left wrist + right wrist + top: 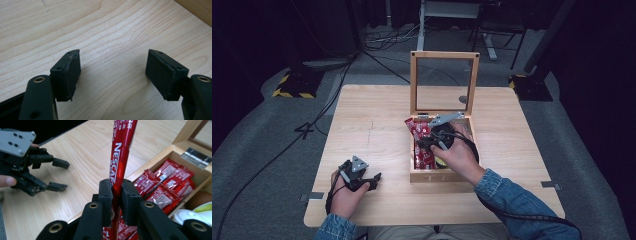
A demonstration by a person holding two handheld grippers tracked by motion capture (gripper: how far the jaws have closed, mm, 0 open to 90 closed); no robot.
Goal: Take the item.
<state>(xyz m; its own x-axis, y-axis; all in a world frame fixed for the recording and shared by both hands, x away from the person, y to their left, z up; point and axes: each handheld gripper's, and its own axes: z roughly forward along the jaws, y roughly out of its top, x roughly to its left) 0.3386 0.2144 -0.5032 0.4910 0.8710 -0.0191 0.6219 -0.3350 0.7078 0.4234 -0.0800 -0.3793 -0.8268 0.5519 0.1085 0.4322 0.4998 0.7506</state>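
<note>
My right gripper [116, 192] is shut on a red Nescafe stick sachet [121, 152], holding it upright over the open wooden box [422, 175]. More red sachets [165, 187] lie packed in the box's left compartment [423, 150]. In the high view the right gripper [428, 142] hovers over that compartment. My left gripper [373, 180] rests near the table's front left, its jaws open with bare wood between them [113, 72]. The same left gripper [58, 175] lies open on the table in the right gripper view.
The box's glass lid [443, 82] stands upright at the back. A yellow-white object [197, 213] and a brown one [198, 198] sit in the right compartment. Bare light wood table [372, 125] stretches left of the box. Cables run across the floor beyond.
</note>
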